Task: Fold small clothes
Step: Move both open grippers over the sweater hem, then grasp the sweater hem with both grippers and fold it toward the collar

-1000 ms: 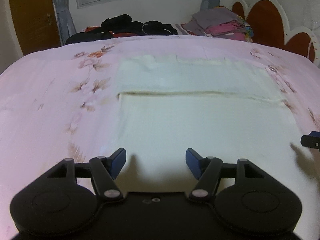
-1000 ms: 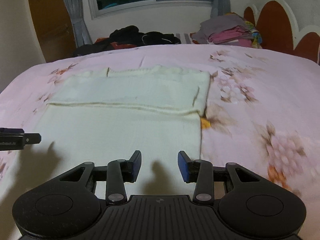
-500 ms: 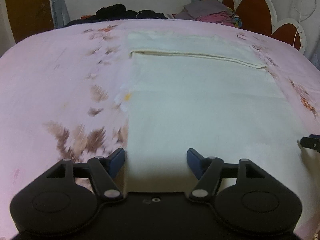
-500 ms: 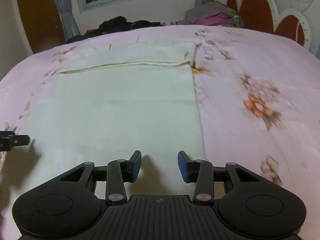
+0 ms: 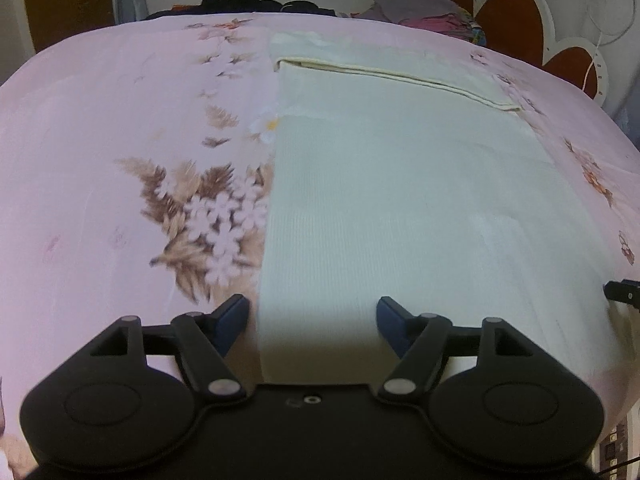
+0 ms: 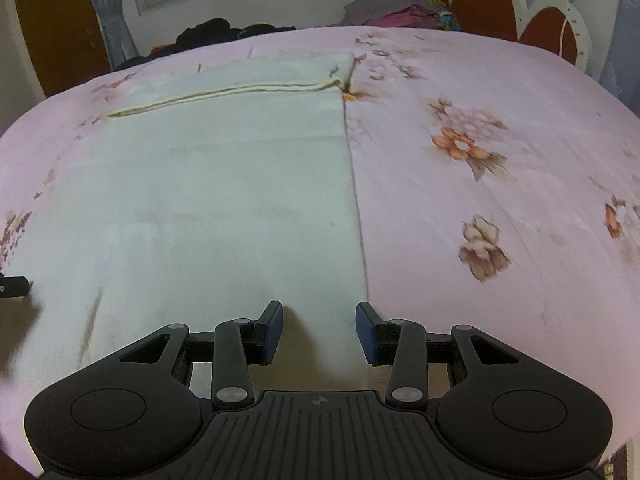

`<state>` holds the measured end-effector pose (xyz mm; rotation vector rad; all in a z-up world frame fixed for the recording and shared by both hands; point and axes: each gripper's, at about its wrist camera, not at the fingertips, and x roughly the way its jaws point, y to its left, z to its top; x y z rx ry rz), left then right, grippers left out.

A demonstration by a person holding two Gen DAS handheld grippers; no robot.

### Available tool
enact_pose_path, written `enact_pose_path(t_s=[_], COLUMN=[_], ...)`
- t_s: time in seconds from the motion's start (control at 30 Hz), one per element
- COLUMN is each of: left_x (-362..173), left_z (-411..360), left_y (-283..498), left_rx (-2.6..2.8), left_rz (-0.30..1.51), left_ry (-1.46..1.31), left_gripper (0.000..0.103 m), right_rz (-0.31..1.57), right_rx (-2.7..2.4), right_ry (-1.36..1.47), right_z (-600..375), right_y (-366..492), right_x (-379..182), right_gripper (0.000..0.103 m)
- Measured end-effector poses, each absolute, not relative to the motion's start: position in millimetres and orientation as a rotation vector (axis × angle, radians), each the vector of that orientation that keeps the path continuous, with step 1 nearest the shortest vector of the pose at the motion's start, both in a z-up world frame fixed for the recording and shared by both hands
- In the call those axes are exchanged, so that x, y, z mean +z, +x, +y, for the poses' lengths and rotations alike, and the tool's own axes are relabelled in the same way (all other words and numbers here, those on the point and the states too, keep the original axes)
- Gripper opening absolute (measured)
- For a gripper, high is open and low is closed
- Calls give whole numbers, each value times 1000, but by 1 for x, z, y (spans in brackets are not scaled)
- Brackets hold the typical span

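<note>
A cream ribbed garment [image 5: 400,200] lies flat on the pink flowered bedspread [image 5: 100,140], its far end folded over into a band. My left gripper [image 5: 312,316] hovers over the garment's near left corner, jaws opening, with only the flat cloth's left edge showing below the gap. In the right wrist view the same garment [image 6: 200,200] fills the left half. My right gripper [image 6: 319,326] hangs open over its near right edge, nothing pinched. Each gripper's tip shows at the other view's side edge.
The bedspread [image 6: 500,160] stretches bare to the right of the garment. Dark clothes [image 6: 216,34] and a stack of folded clothes [image 6: 396,10] lie at the far end. A red and white scalloped headboard [image 6: 512,16] stands at the right.
Both grippers have drawn back toward the near end of the garment, so more of it and the bedspread shows ahead. The left jaws stand a little wider. The garment lies unmoved.
</note>
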<state>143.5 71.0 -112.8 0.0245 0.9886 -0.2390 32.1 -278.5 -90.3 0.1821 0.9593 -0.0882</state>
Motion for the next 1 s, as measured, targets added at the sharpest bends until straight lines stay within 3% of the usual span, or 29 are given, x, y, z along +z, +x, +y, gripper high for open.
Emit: enact_pose_path(t_s=[0.13, 0.17, 0.2, 0.37, 0.47, 0.53, 0.67, 0.73, 0.8, 0.83, 1.0], left_x=[-113, -113, -113, -113, -114, -114, -115, -116, -115, -114, -99], left_z=[77, 79, 80, 81, 84, 84, 83, 83, 83, 83, 86], left_y=[131, 128, 126, 120, 117, 117, 118, 120, 123, 123, 127], left_rx=[-226, -224, -224, -246, -256, -269, -294, -308, -325, -334, -377], left_rz=[994, 996, 998, 1013, 1019, 1026, 1041, 1056, 1064, 1065, 1018], left_ry=[11, 6, 1, -39, -62, -81, -92, -99, -103, -108, -145], left_gripper=[73, 73, 73, 71, 61, 47, 32, 16, 9, 8, 7], right_rz=[978, 981, 982, 993, 997, 999, 1001, 1003, 1004, 1007, 954], right_rx=[-94, -96, -95, -63, -44, -31, -20, -7, 11, 23, 60], right_ry=[187, 194, 201, 225, 255, 268, 294, 293, 292, 297, 326], right_z=[-278, -278, -277, -270, -269, -268, -270, -268, -265, -263, -259], right_y=[18, 15, 12, 2, 0, -1, -1, -1, -1, -1, 0], right_x=[-91, -92, -92, -94, -94, -94, -94, -93, -92, -92, -79], right_gripper=[45, 51, 64, 65, 64, 51, 43, 33, 23, 14, 9])
